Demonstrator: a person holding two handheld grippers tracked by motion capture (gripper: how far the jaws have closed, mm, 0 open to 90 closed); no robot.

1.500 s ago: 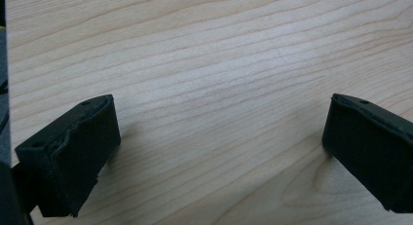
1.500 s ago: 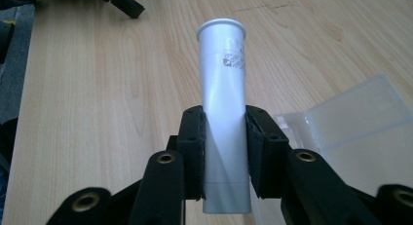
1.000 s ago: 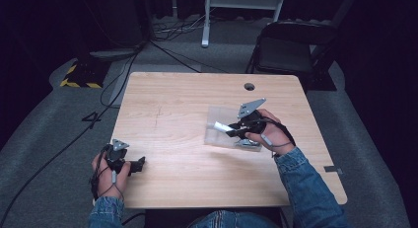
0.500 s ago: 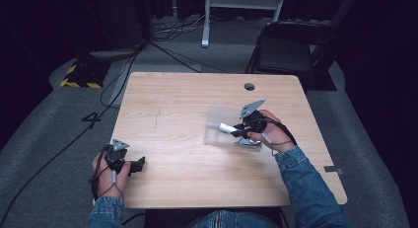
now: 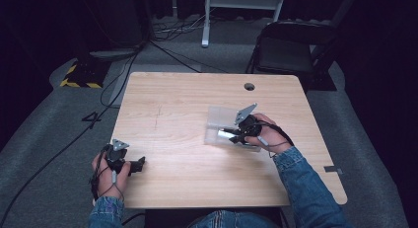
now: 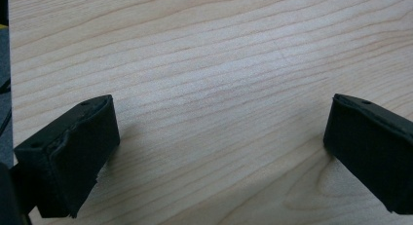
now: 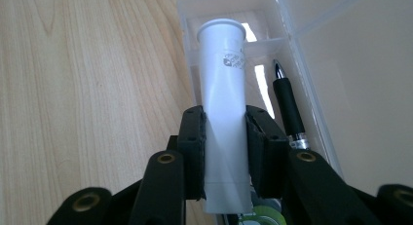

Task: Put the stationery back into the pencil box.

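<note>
My right gripper (image 7: 224,137) is shut on a white tube (image 7: 224,84), which points forward over a clear plastic box (image 7: 297,49) with its lid open. A black pen (image 7: 288,104) lies inside the box beside the tube. In the high view the right gripper (image 5: 235,133) sits at the box (image 5: 217,120) right of the table's middle, with the tube (image 5: 225,134) low over it. My left gripper (image 5: 139,163) rests at the table's near left corner, open, its jaws wide apart over bare wood (image 6: 214,88).
The wooden table (image 5: 177,104) has a round cable hole (image 5: 249,86) near its far edge. A black chair (image 5: 286,50) stands behind the table on the right. Cables run across the grey floor at left.
The right gripper has moved slightly down and toward the near side of the box with the tube. The left gripper has stayed still.
</note>
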